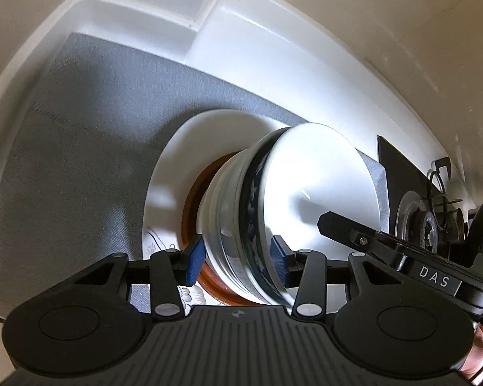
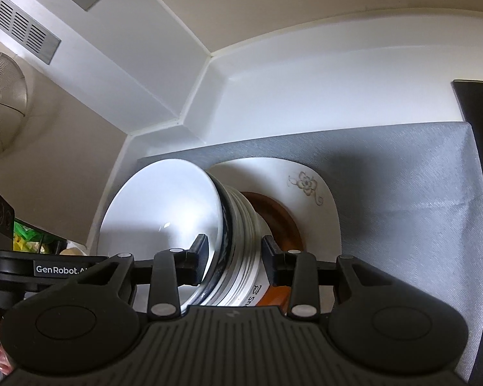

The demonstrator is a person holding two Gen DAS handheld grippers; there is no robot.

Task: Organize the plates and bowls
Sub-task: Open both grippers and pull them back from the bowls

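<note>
A stack of nested bowls [image 1: 238, 225] stands on a brown plate [image 1: 190, 206], which lies on a white flower-patterned plate [image 1: 167, 173] on a grey mat. The top bowl [image 1: 318, 186] is white inside with a dark blue patterned outside. My left gripper [image 1: 238, 257] has its blue pads on either side of the bowl stack, gripping it. In the right wrist view the same stack [image 2: 238, 238] sits between the fingers of my right gripper [image 2: 233, 257], which grips it from the opposite side. The brown plate [image 2: 277, 218] and the flowered plate [image 2: 309, 189] show behind it.
The grey mat [image 1: 90, 148] covers a white counter [image 1: 273, 64] set in a wall corner. A black gas stove [image 1: 425, 212] stands beside the mat. A metal mesh strainer [image 2: 3, 106] hangs on the wall, under a vent grille [image 2: 25, 22].
</note>
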